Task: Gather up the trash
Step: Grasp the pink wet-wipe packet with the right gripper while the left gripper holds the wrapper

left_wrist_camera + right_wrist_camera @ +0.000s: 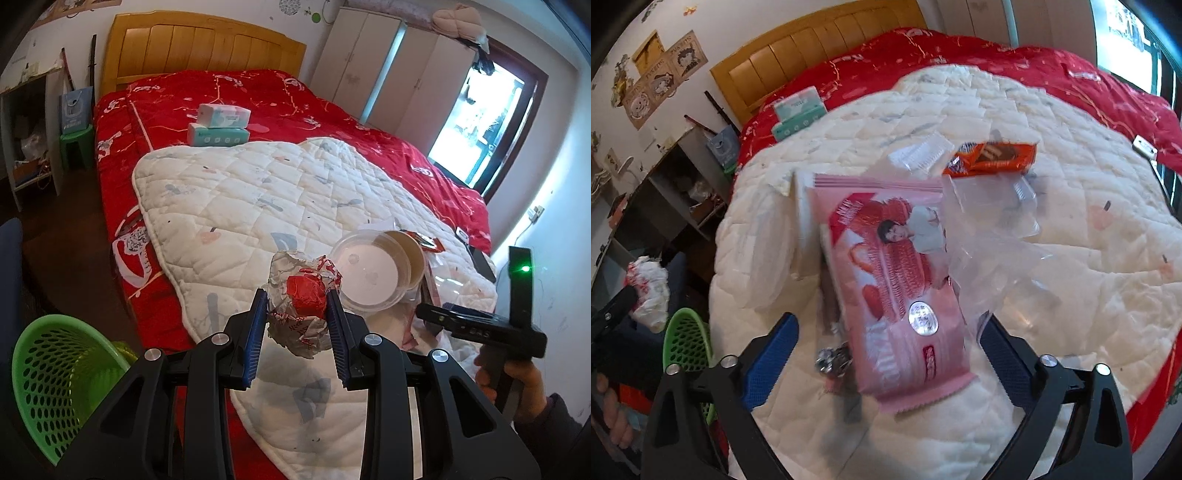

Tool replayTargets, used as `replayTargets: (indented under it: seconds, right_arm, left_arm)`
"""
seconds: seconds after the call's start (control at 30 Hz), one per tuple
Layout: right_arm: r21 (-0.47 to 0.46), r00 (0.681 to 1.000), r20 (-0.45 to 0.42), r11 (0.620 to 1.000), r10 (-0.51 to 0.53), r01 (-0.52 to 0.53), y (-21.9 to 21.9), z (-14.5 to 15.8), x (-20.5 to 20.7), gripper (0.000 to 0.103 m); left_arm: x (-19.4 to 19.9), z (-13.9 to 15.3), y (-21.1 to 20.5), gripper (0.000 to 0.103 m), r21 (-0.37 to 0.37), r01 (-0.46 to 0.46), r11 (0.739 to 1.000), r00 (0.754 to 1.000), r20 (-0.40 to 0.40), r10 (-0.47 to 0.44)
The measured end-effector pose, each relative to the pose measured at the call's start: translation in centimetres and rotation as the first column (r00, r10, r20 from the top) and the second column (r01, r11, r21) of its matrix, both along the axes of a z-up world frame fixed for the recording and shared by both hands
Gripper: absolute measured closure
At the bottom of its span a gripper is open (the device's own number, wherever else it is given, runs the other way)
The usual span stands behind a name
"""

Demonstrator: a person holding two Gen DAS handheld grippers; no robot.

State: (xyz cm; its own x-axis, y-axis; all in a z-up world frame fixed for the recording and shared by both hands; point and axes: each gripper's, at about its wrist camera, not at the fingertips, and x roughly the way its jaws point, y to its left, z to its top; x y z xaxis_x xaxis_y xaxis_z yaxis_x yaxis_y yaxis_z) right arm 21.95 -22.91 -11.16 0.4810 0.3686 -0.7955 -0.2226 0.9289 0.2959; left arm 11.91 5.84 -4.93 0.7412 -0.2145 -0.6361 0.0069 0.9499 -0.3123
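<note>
Left wrist view: left gripper (297,308) clenches a crumpled wrapper (301,295) near the green basket (55,376), while the right gripper (886,347) straddles, unclenched, a pink snack packet (886,273) on the quilt (1071,258), whose slick film may slip.

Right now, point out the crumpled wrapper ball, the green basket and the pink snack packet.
crumpled wrapper ball (304,295), left wrist view, on its red middle patch.
green basket (48,373), left wrist view, on its perforated inner wall.
pink snack packet (897,280), right wrist view, on the middle of its printed front.
</note>
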Motion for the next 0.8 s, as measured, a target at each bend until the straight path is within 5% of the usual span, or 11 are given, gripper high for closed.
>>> replayTargets:
  seconds: [0.43, 0.8]
  right_arm:
    - [0.012, 0.999, 0.025, 1.0, -0.024, 0.024, -1.6, 0.8, -1.0, 0.069]
    - [0.044, 0.997, 0.076, 0.999, -0.019, 0.016, -2.1, 3.0, -4.1, 0.087]
  left_arm:
    - [-0.9, -0.1, 0.4, 0.071, -0.005, -0.013, 1.0, 1.0, -0.001, 0.013]
    - [-2.6, 1.0, 0.9, 0.071, -0.012, -0.029, 0.999, 0.999, 0.024, 0.03]
